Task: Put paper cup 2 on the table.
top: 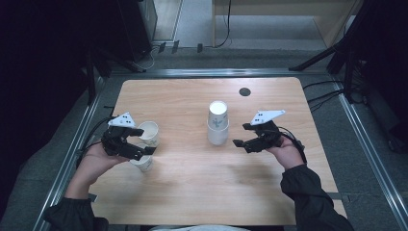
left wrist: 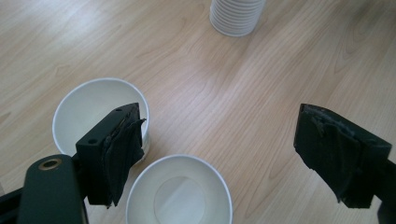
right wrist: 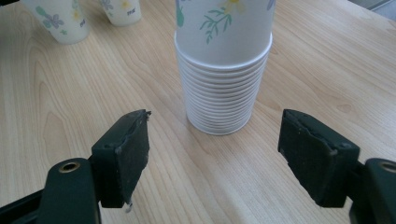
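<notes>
The right gripper point(right wrist: 215, 156), jaws wide apart, faces the stack of paper cups point(right wrist: 223, 70) mid-table as if to grip it, while the left gripper point(left wrist: 224, 154), also spread, hovers over two single cups point(left wrist: 180, 191) set upright near the left edge.

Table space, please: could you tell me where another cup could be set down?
The table is bare along its near edge, and at the far left, behind the two loose cups. It is crowded around those cups, under the left hand-held gripper, and between the cup stack and the right hand-held gripper.
</notes>
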Motion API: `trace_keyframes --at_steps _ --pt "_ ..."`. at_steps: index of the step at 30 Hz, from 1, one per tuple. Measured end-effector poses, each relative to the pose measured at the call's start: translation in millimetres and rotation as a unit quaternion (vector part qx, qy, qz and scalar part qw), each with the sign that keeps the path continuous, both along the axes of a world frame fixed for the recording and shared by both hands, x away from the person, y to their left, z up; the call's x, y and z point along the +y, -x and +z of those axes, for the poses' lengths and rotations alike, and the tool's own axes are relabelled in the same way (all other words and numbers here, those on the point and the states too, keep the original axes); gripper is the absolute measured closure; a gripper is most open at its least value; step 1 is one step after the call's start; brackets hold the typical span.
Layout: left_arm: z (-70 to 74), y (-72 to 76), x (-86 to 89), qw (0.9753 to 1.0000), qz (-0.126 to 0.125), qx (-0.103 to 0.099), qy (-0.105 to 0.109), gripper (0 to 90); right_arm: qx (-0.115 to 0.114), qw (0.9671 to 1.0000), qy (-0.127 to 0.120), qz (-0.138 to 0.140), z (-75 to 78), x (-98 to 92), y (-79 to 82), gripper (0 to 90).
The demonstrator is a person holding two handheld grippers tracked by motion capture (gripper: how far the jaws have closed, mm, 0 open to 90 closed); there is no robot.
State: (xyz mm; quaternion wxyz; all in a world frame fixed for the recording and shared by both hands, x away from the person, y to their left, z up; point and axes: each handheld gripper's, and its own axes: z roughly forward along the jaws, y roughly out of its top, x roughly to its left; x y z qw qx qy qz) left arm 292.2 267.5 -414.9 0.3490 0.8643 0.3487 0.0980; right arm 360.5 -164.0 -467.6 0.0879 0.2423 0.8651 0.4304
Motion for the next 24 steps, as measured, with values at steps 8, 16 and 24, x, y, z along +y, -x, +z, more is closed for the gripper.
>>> trace_keyframes --at_steps 8,16,24 --pt "3.7 -5.7 -10.0 0.9999 -0.007 -0.004 0.015 15.6 -0.001 1.0 0.009 0.004 -2.4 1.4 5.1 25.1" --pt "2.0 -14.8 -27.4 0.9998 -0.016 -0.003 0.013 15.7 0.0 0.9999 0.012 0.003 -3.5 -2.0 13.4 25.0" --pt "2.1 -22.9 -43.2 0.9993 -0.025 -0.001 0.026 15.7 0.003 0.9999 0.013 0.002 -5.4 -5.5 21.1 25.0"
